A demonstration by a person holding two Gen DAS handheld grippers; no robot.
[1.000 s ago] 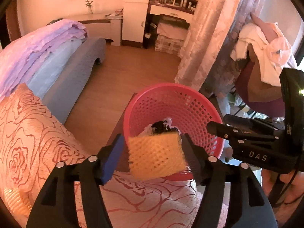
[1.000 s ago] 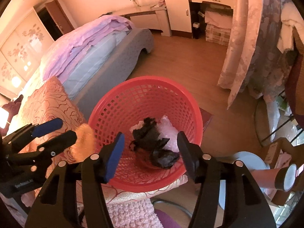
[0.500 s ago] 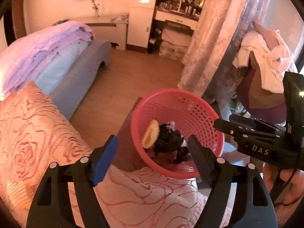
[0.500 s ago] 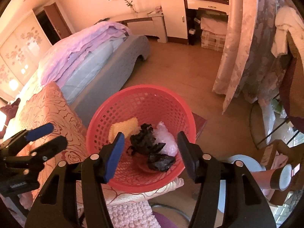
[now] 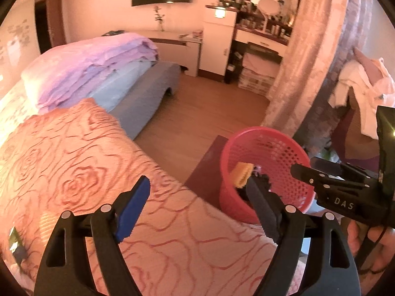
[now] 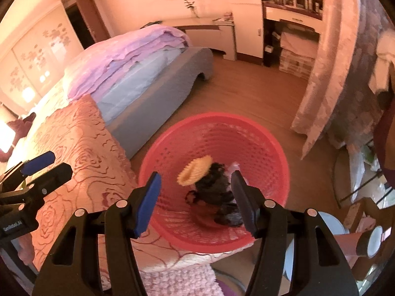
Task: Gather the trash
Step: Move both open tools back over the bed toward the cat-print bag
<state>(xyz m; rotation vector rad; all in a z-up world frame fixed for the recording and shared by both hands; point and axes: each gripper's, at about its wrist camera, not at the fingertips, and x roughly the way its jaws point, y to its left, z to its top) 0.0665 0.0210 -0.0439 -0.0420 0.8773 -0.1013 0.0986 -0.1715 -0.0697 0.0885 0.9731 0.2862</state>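
Sponge (image 6: 195,170) in basket (image 6: 266,138) — beyond right tool (image 6: 195,203)

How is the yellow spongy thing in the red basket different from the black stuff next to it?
The yellow foam net is bright, curled and stands on edge; the black crumpled trash is dark, shapeless and slumped. The foam net sits higher, leaning against the black trash, which lies lower and spreads wider. Both are inside the red basket, and no tool holds either.

1. Round red plastic mesh basket (image 6: 266,157) sits at centre, holding a yellow foam net sleeve (image 6: 195,170) beside crumpled black trash (image 6: 212,187).
2. Right gripper (image 6: 195,202) hangs empty, jaws apart, at six o'clock.
3. Left gripper (image 6: 47,166) at nine o'clock.
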